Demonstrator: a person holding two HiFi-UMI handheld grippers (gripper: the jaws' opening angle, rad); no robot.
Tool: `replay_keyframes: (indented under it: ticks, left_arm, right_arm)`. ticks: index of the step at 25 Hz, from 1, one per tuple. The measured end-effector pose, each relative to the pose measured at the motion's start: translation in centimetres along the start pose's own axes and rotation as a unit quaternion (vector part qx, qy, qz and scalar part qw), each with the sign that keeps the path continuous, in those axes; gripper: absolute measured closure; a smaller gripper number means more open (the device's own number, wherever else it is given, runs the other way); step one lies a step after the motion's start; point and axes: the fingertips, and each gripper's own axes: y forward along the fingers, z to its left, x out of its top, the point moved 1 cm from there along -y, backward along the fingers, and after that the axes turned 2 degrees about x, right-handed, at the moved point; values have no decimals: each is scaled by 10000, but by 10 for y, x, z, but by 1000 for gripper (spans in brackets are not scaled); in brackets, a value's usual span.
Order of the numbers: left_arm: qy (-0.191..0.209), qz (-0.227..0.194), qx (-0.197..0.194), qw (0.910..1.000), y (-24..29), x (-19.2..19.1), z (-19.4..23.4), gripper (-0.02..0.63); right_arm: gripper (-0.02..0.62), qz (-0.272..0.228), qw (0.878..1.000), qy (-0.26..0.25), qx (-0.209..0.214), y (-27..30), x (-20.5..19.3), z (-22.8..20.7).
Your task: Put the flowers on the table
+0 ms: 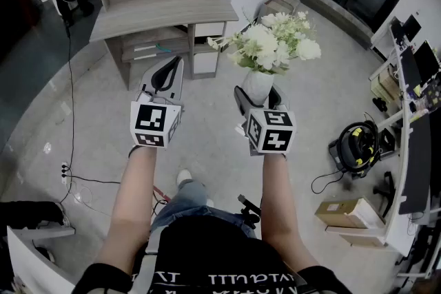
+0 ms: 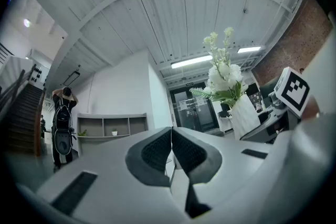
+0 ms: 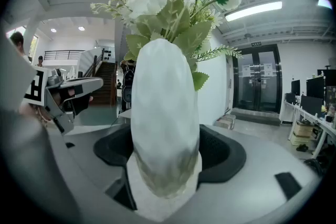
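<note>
The right gripper had its jaws spread wide and clamped on the lower body of the white vase, which stood upright between them, its long axis running up out of the jaws. The flowers fanned out above. The left gripper had its jaws pressed together on nothing (it rode just beside, nearer the target). The vase hung over the floor. The bench lay ahead and to the left, well apart, so the carry looked unfinished.
</note>
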Motion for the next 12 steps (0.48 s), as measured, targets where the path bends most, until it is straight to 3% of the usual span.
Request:
replay_keyframes:
  ticks: [12]
  left_arm:
    - [25, 18, -50, 10000, -3, 0, -6, 595]
  right_arm:
    - [216, 13, 9999, -130, -29, -8, -8, -2]
